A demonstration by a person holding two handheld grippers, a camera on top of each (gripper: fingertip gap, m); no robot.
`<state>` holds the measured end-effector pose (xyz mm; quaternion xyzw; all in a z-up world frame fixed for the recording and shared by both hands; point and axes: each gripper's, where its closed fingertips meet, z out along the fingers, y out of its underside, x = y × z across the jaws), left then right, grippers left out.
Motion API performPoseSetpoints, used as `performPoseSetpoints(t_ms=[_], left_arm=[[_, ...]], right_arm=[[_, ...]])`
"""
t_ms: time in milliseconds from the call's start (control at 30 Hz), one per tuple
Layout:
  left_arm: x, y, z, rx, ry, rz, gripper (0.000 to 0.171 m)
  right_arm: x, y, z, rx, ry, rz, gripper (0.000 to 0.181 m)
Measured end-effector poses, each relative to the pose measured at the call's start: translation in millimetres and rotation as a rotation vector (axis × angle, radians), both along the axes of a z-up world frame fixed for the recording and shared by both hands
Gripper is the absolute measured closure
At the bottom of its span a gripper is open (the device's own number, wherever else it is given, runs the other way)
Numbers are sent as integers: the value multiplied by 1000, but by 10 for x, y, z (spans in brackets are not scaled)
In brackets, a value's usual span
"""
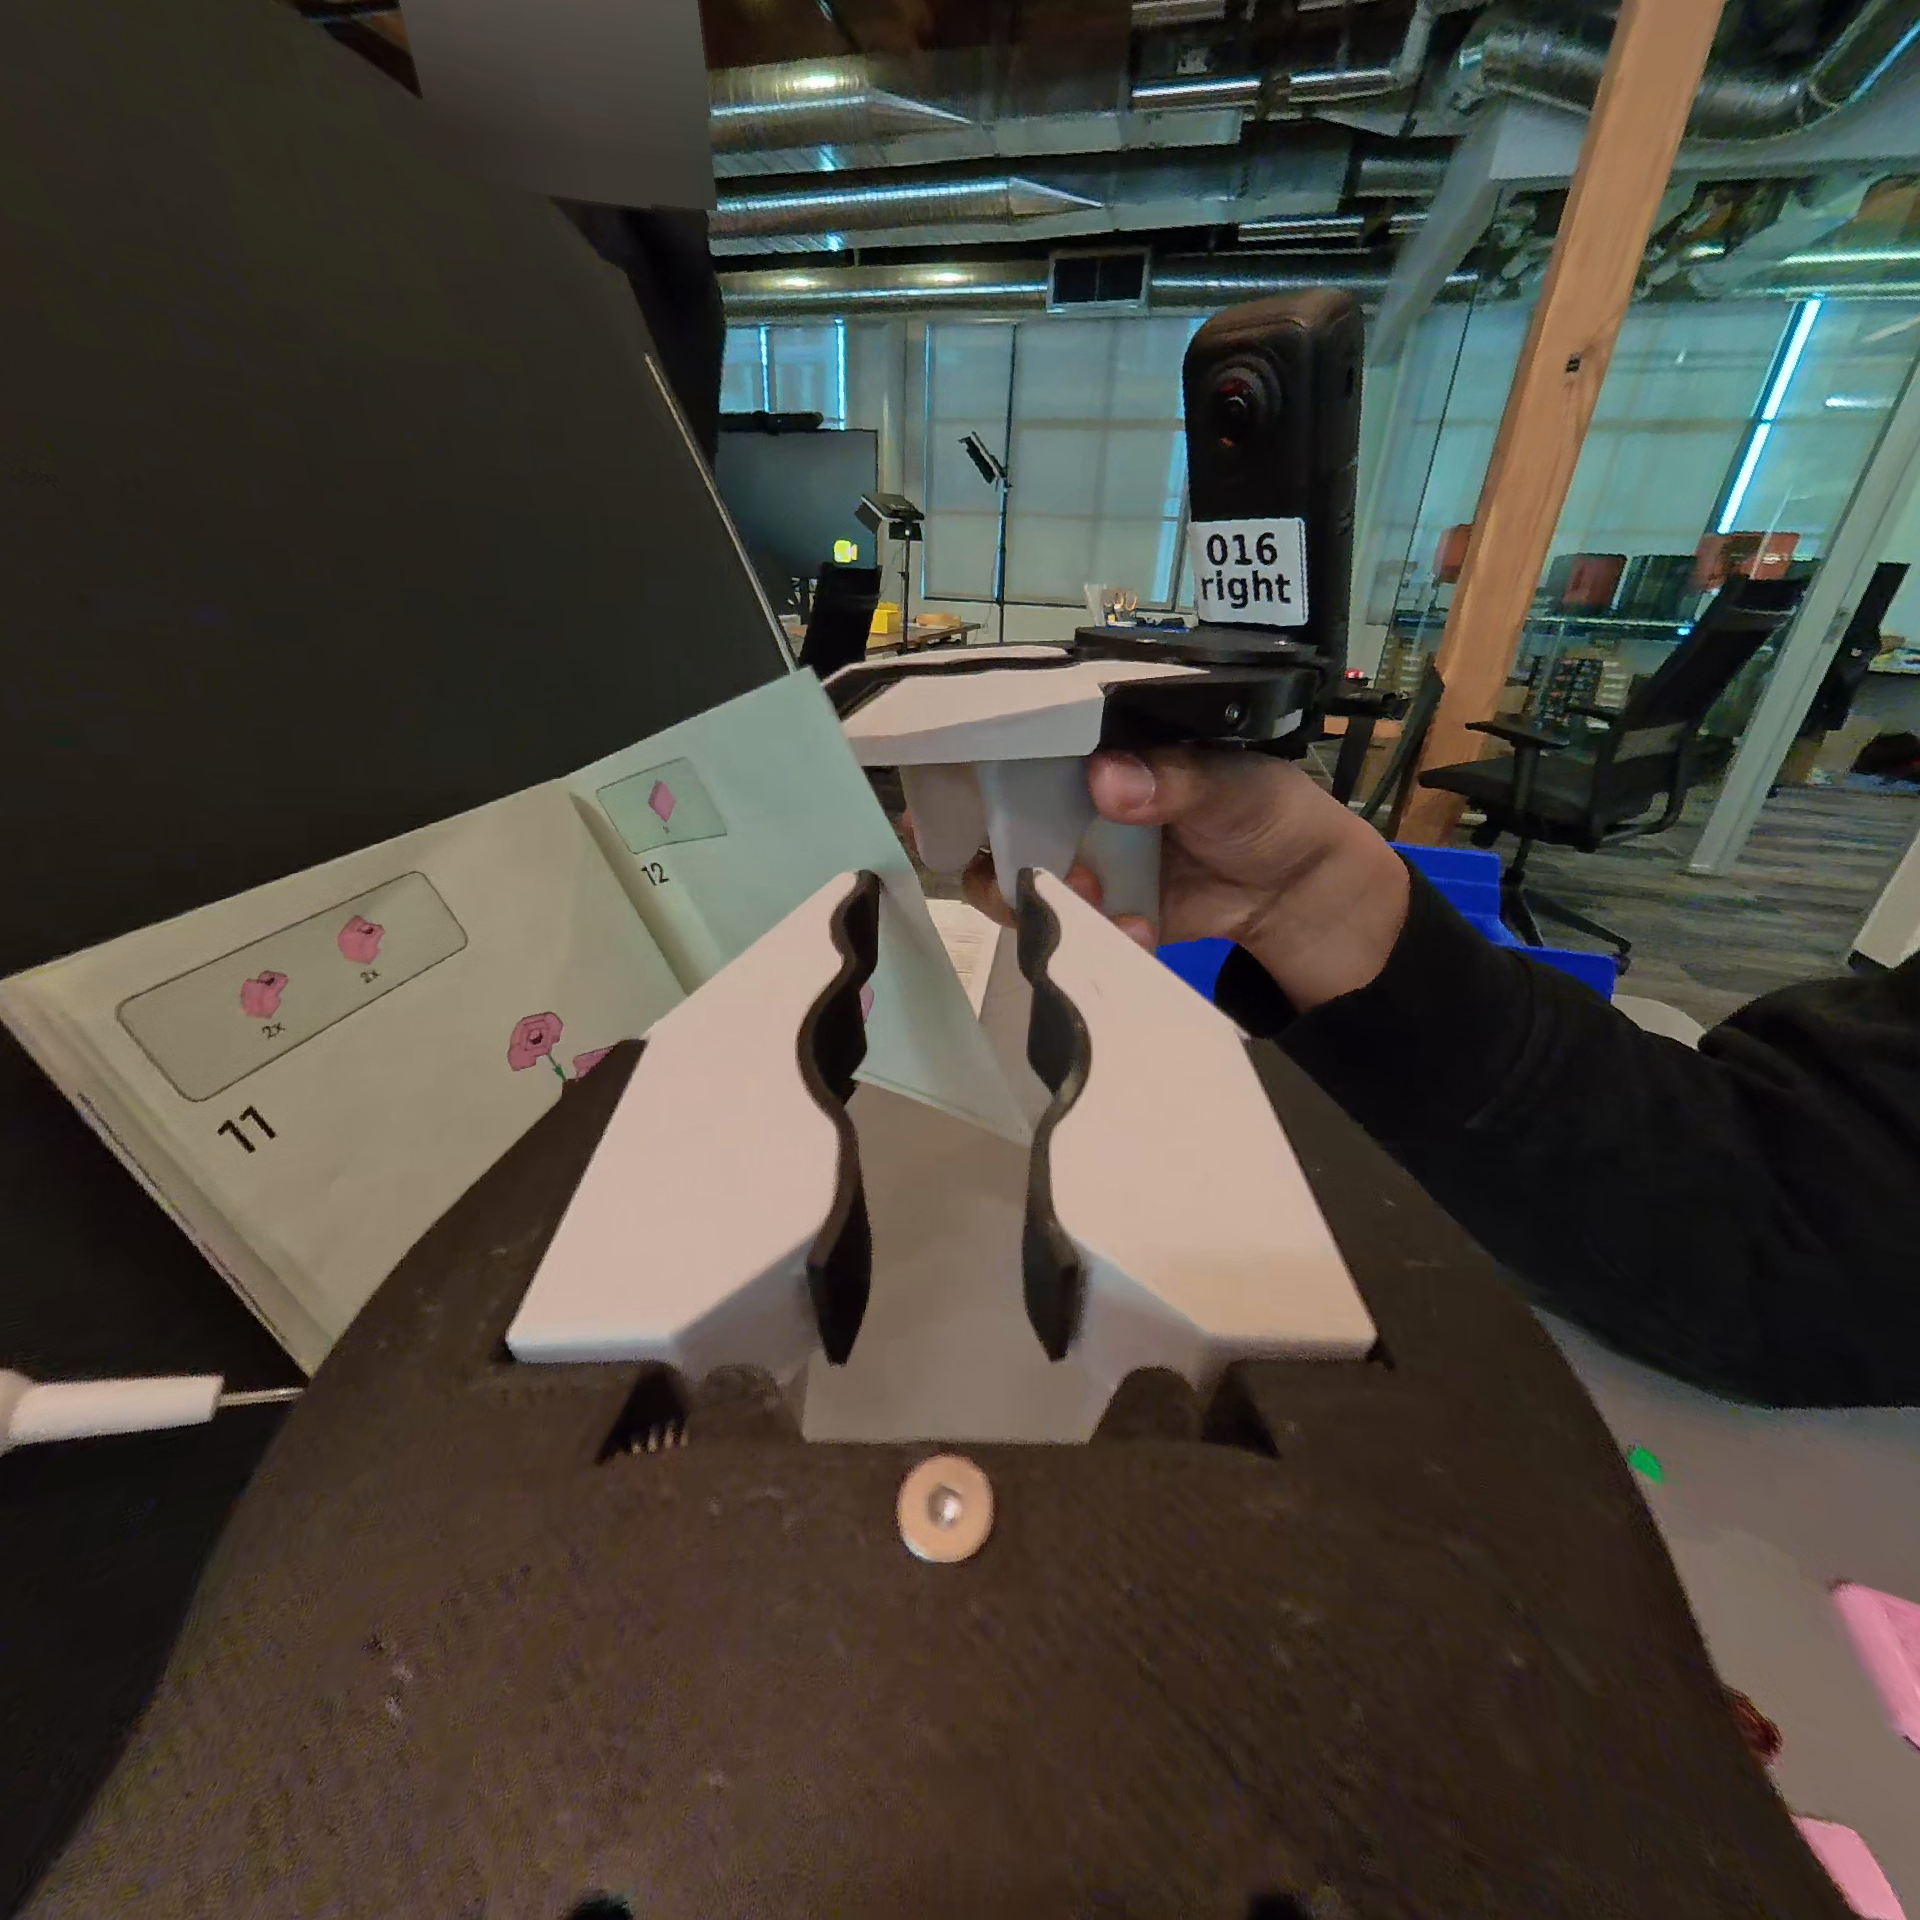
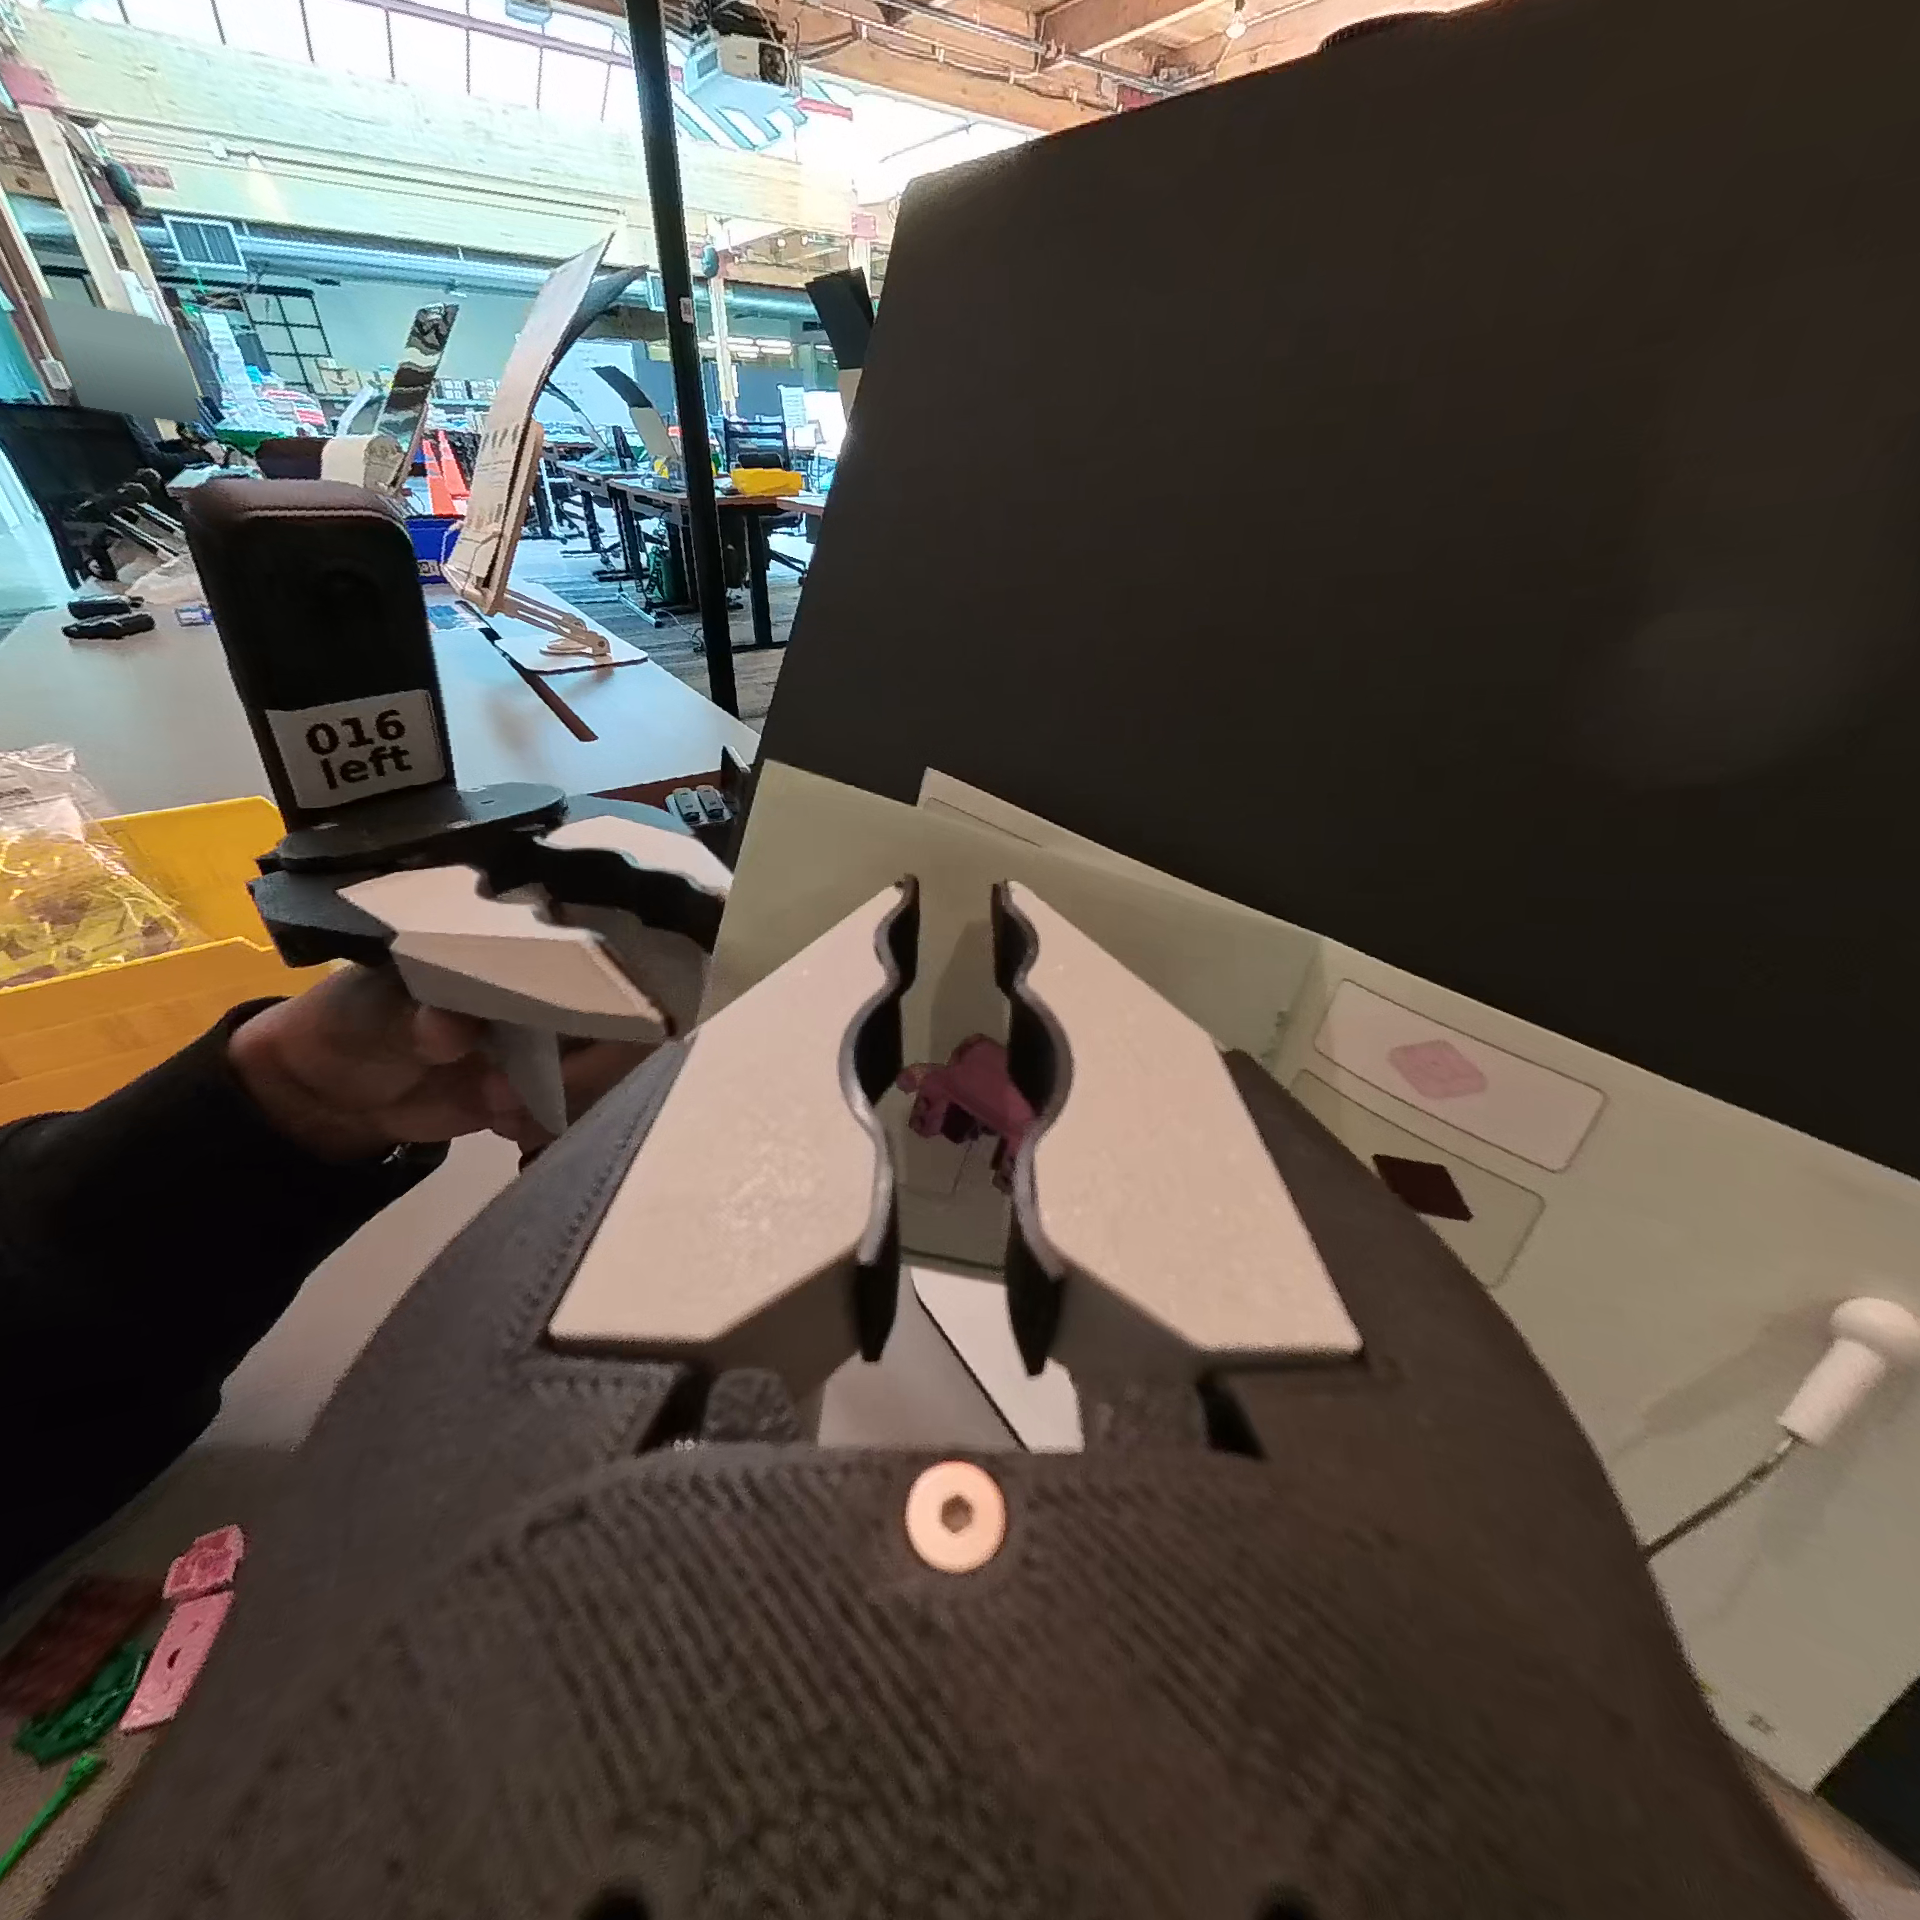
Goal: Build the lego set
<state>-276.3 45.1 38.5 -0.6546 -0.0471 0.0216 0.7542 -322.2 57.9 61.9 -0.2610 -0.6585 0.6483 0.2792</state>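
1. The left gripper (image 1: 945, 894) has its fingers spread, and a lifted page (image 1: 925, 997) of the instruction booklet (image 1: 343, 1091) slants through the gap. The fingers are too far apart to be clamping the thin sheet, so it looks caught between them for turning to the next step
2. The right gripper (image 2: 956, 894) also shows a gap between its fingers, with a pink flower-like shape (image 2: 966, 1091) sitting in the hollow of the pads. I cannot tell whether it is a real lego piece being pinched or something lying on the page behind
3. Loose pink pieces (image 2: 197, 1569) and green pieces (image 2: 73, 1714) lie on the table (image 2: 343, 1299) below and to the left of the right gripper, within easy reach for the build. More pink pieces (image 1: 1881, 1642) show low to the right of the left gripper
4. Just ahead of both grippers the booklet leans against a black board (image 1: 312, 520), probably propped so the steps can be read while working. A white cable plug (image 2: 1849, 1361) rests on its page, to the right of the right gripper
5. The two grippers face each other across the lifted page, each gripped by a hand (image 1: 1247, 862) in a black sleeve
6. Farther left of the right gripper, a yellow bin (image 2: 156, 935) holds bags of parts; a blue bin (image 1: 1455, 873) stands beyond the left gripper, behind the hand
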Motion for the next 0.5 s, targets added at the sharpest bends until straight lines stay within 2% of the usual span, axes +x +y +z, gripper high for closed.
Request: performPoseSetpoints(t_ms=[200,367,500], left_arm=[[78,-37,42,42,-47,-84,152],[7,-44,4,24,-52,-48,167],[12,-16,-20,9,-52,-49,171]], right_arm=[[7,31,28,-3,8,-6,168],[20,37,42,0,15,-7,167],[22,33,41,8,18,-9,166]])
